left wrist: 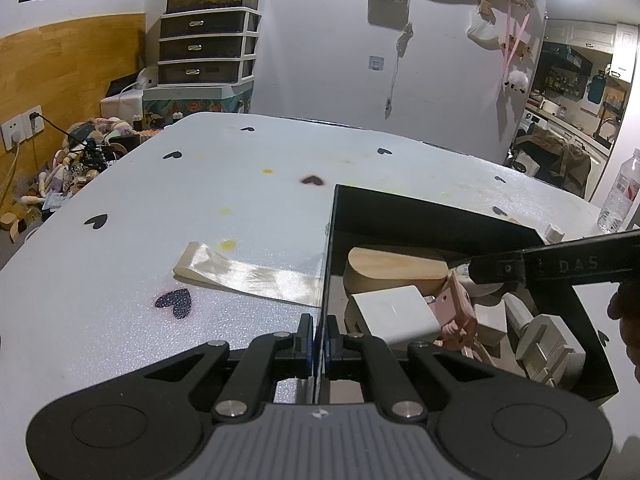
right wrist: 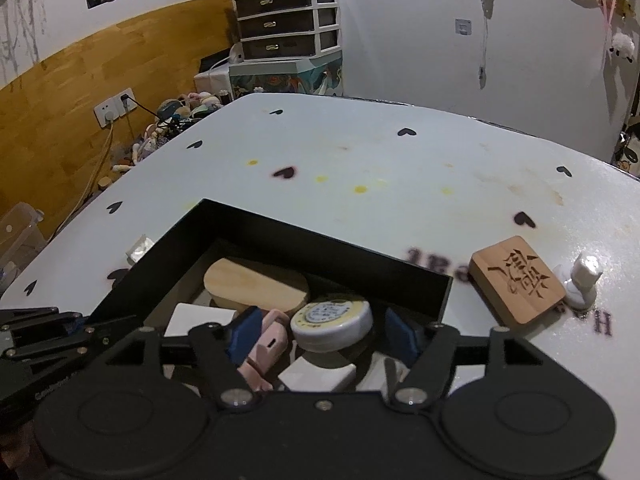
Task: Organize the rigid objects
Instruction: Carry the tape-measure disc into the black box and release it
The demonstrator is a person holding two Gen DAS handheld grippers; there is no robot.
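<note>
My left gripper [left wrist: 320,344] is shut on the left wall of an open black box [left wrist: 420,216] on the white table. Inside lie a wooden oval piece [right wrist: 256,284], a white block [left wrist: 394,310], a pink item [right wrist: 268,344] and other pale pieces. My right gripper [right wrist: 324,336] hangs open over the box [right wrist: 320,248]. A round white tin with a yellow rim [right wrist: 332,320] rests on the pile between its blue pads, touching neither. One of its fingers [left wrist: 560,268] reaches in from the right in the left wrist view.
A carved wooden square tile [right wrist: 516,286] and a small white plastic piece [right wrist: 582,280] lie on the table right of the box. A cream ribbon strip [left wrist: 248,276] lies left of it. A water bottle [left wrist: 620,196] stands far right. Clutter fills the floor at left.
</note>
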